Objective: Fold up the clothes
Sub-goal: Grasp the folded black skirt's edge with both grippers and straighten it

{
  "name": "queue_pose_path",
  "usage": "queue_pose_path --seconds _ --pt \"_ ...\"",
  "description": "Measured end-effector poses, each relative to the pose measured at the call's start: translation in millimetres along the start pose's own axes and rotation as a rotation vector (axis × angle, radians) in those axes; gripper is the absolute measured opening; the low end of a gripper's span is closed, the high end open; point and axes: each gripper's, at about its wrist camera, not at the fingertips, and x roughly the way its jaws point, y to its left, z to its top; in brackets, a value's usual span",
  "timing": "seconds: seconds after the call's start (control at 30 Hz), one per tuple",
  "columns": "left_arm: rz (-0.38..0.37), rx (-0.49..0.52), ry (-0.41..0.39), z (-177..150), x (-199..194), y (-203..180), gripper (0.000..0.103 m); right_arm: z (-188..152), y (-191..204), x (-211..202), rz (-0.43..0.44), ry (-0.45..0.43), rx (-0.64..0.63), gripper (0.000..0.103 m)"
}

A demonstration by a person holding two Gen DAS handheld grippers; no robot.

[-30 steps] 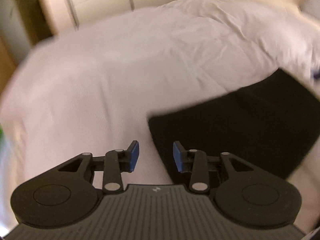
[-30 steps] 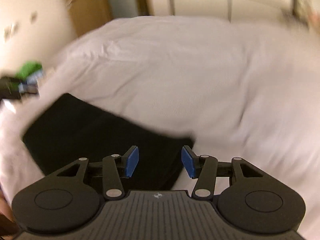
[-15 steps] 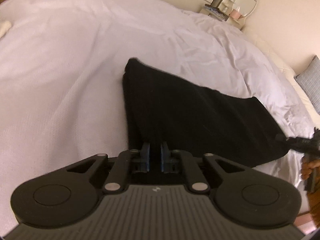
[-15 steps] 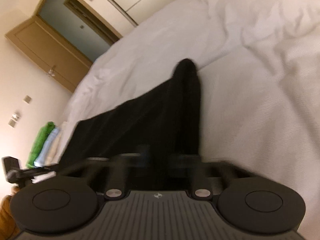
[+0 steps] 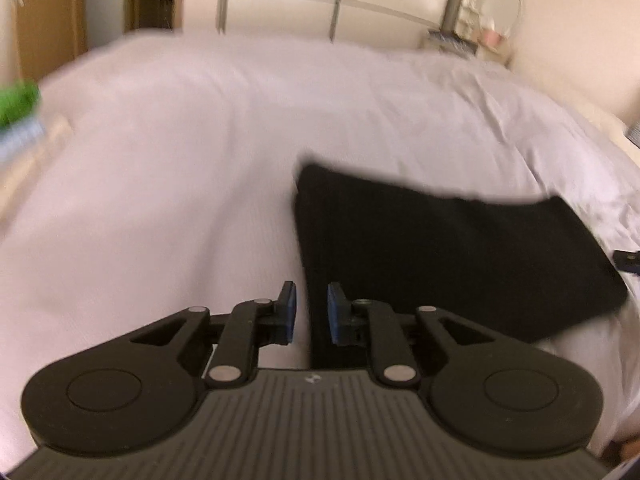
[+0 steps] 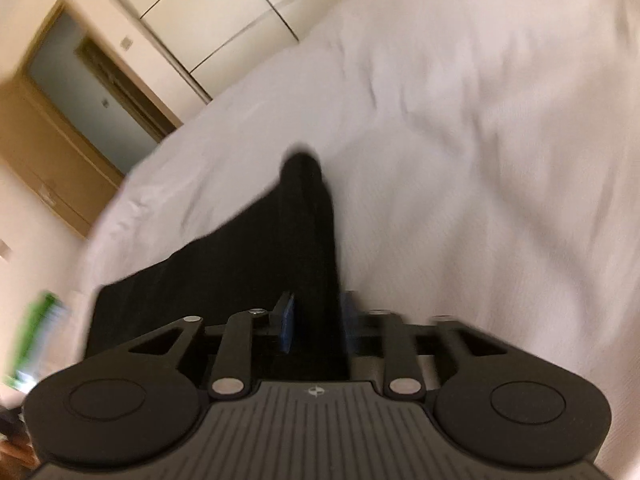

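Garment: black knit cloth [image 5: 448, 252], folded flat on the white bed [image 5: 200, 160], from 12 to 3 o'clock of my left claw [image 5: 309, 308].
Left claw: jaws just parted, cloth edge between, no pinch.
Right claw [image 6: 316, 316]: just widened, straddling a raised black fold, not clamped.
Handling: probably soft, light, limp; I'd take hold at the near corners.

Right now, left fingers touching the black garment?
Cannot tell. Left wrist view: left gripper jaws just opening, black garment edge between the fingers, clear of one, merging with the other.
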Motion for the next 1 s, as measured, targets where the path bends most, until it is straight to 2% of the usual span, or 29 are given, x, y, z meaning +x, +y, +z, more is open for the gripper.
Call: queue_pose_path --seconds 0.03,0.1,0.17,0.23,0.37,0.43,0.47,0.57,0.63,0.73,0.83,0.9,0.93,1.0 --pt "0.001 0.012 -0.01 10 4 -3 0.014 8 9 -5 -0.039 -0.04 -0.062 0.041" --pt "0.002 0.036 -0.031 31 11 -9 0.014 25 28 -2 -0.06 -0.093 -0.158 0.045" --pt "-0.008 0.064 -0.038 46 28 -15 0.015 42 48 15 -0.058 -0.098 -0.234 0.045" --pt "-0.023 0.089 -0.037 57 48 -21 0.014 53 70 43 -0.058 -0.084 -0.365 0.043" --pt "-0.029 0.119 -0.055 64 97 -24 0.01 62 90 107 -0.059 -0.047 -0.589 0.022" --pt "-0.014 0.145 -0.022 61 123 -23 0.009 60 87 138 -0.057 -0.018 -0.693 0.003" --pt "-0.003 0.153 0.005 58 137 -21 0.006 58 81 154 -0.079 0.014 -0.71 0.0" --pt "0.011 0.137 0.036 40 162 -12 0.006 50 51 181 -0.098 0.084 -0.633 0.0" --pt "0.015 0.12 0.02 34 164 -10 0.006 49 43 183 -0.085 0.085 -0.575 0.0" --pt "0.011 0.054 0.028 38 153 -3 0.005 60 44 176 -0.1 0.116 -0.495 0.0" --pt "0.019 -0.07 0.019 40 121 14 0.01 76 38 147 -0.072 0.087 -0.304 0.0" --pt "0.056 -0.101 0.017 32 90 19 0.009 66 43 111 -0.038 0.041 -0.256 0.038" --pt "0.063 -0.105 0.024 29 76 18 0.009 59 47 92 -0.021 0.018 -0.237 0.043" --pt "0.065 -0.096 0.02 16 45 9 0.009 45 55 54 0.014 -0.027 -0.197 0.043"
